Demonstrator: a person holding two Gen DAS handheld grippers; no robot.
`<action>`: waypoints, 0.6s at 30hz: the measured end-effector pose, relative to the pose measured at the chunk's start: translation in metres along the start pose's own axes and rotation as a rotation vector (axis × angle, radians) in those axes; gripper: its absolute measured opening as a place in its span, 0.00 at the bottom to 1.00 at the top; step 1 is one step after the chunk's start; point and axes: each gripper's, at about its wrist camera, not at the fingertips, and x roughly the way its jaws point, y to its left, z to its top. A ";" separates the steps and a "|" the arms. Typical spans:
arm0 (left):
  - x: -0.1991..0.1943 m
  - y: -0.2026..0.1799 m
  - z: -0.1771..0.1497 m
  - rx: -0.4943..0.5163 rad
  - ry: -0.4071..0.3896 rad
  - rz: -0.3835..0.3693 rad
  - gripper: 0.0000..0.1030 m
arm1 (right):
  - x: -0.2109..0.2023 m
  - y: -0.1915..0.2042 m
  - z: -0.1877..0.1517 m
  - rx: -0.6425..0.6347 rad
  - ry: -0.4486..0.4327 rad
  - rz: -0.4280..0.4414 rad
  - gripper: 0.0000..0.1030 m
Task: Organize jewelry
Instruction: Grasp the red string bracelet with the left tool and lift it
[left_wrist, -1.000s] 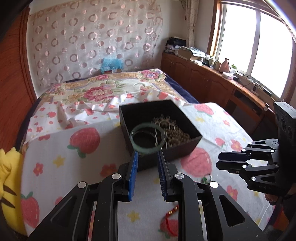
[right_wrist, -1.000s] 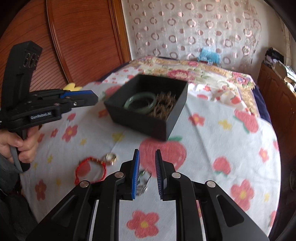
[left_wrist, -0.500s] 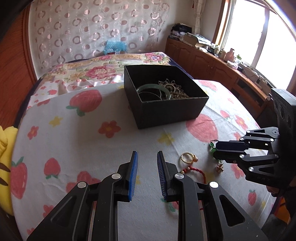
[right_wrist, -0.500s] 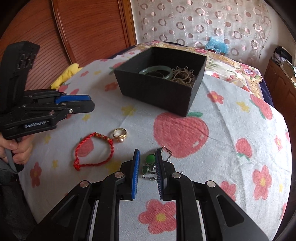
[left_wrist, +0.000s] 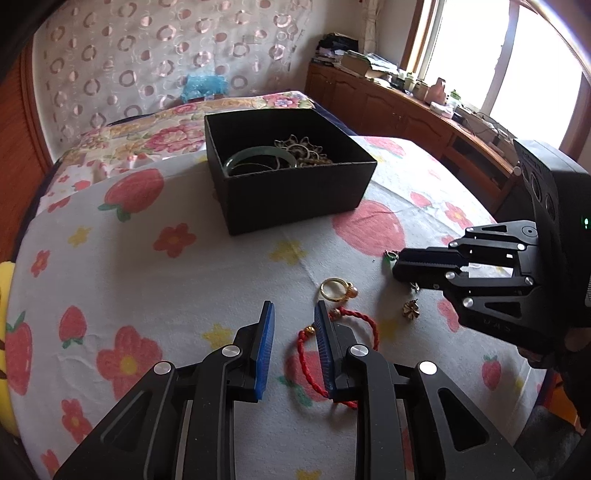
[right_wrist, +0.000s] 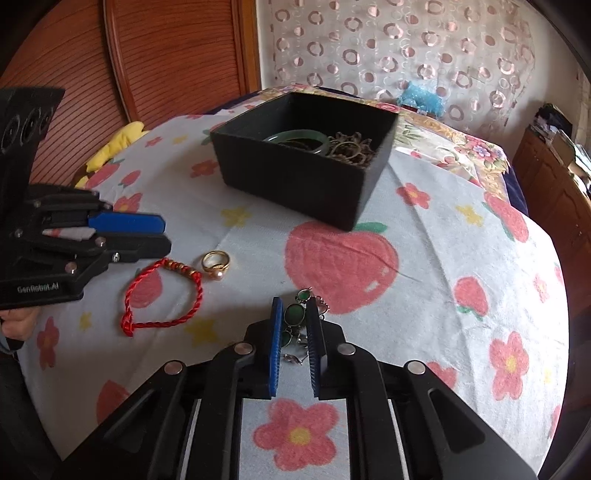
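Note:
A black box stands on the fruit-print cloth and holds a green bangle and a brown metal chain. A red cord bracelet and a gold pearl ring lie on the cloth. My left gripper is open and empty, its right finger over the bracelet. My right gripper is open, its fingers on either side of a green stone piece, low over the cloth.
A small gold earring lies by the right gripper. A yellow plush sits at the table's left edge. A bed with a flowered quilt and a wooden cabinet stand behind the table.
My left gripper has left the bangle in the box, pulled back and come down over the red bracelet. My right gripper has moved forward and lowered around the green stone piece.

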 end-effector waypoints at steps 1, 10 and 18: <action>0.001 -0.001 -0.001 0.001 0.002 -0.006 0.20 | -0.002 -0.003 0.000 0.009 -0.006 0.002 0.14; 0.013 -0.012 -0.004 0.038 0.031 -0.016 0.21 | -0.015 -0.021 0.003 0.045 -0.044 -0.013 0.14; 0.012 -0.012 -0.006 0.049 0.029 -0.012 0.07 | -0.019 -0.025 0.006 0.057 -0.062 -0.015 0.14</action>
